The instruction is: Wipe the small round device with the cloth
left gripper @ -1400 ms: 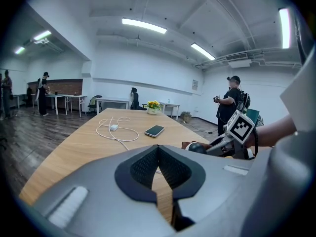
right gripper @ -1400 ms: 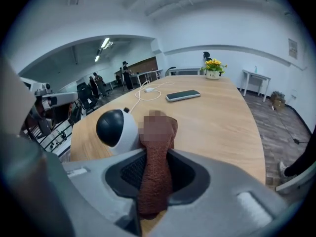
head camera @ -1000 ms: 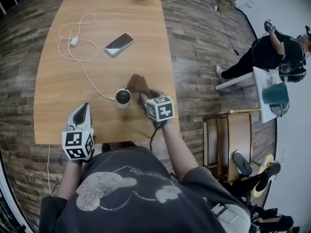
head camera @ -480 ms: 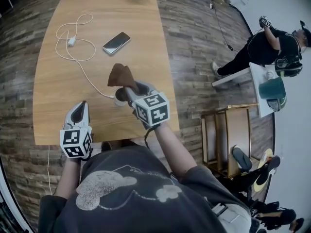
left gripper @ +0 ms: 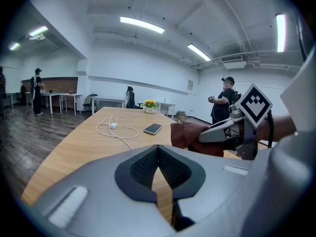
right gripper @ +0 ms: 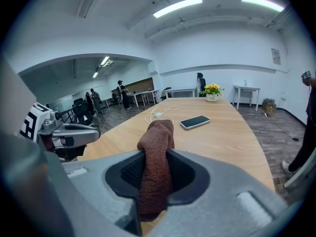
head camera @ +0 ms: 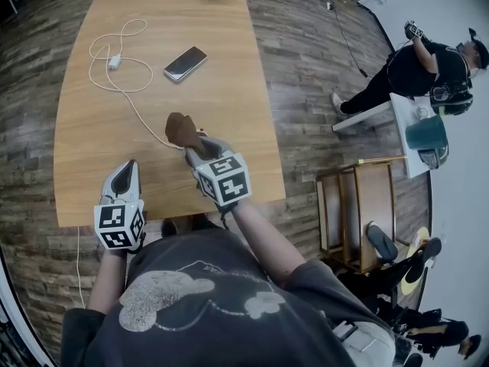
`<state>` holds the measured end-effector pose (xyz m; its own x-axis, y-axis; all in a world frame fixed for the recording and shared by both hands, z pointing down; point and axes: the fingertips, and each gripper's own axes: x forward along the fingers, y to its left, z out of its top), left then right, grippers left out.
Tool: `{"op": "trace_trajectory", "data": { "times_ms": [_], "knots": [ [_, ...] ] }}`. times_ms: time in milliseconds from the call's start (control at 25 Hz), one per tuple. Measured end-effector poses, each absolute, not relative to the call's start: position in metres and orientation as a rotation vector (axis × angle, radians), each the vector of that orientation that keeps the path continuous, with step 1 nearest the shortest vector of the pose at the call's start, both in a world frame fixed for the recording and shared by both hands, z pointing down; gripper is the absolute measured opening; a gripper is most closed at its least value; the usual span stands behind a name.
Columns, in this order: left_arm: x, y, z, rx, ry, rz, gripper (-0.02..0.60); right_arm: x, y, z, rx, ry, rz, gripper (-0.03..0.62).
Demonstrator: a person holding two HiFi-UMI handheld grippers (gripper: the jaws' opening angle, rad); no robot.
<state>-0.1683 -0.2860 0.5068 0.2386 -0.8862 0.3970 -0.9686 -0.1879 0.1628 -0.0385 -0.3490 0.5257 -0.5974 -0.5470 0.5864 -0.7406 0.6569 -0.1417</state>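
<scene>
Cloth (head camera: pixel 182 129), brown and fuzzy, is held above the wooden bench (head camera: pixel 92 128) by the right hand-held gripper (head camera: pixel 197 150). The round device is not visible and is probably underneath.

Left gripper view: the left hand-held gripper (left gripper: pixel 158 152) is pressed together, empty, waiting aside.

Right gripper view: the grey jaws pinch the cloth, leaving a soft end free for wiping.

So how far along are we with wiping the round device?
Done: the cloth is picked up and pinched in the right gripper, over the table. In hand: it sits about where the white cable ends. The device is hidden behind the gripper in the head view, so contact can't be confirmed. Left: the wiping itself, as far as I can tell. The left gripper is shut, empty and idle.
</scene>
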Motion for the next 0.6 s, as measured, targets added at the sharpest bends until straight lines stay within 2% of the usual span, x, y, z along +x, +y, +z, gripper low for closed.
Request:
{"op": "trace_trajectory", "data": {
  "times_ms": [280, 600],
  "knots": [
    [-0.178, -0.274, 0.505, 2.155, -1.693, 0.294, 0.018, -0.052, -0.323, 0.554, 1.013, -2.296, 0.661, 0.083],
    [-0.188, -0.256, 0.508, 2.166, -1.664, 0.300, 0.018, -0.037, -0.303, 0.596, 1.068, -2.144, 0.759, 0.083]
  ]
}}
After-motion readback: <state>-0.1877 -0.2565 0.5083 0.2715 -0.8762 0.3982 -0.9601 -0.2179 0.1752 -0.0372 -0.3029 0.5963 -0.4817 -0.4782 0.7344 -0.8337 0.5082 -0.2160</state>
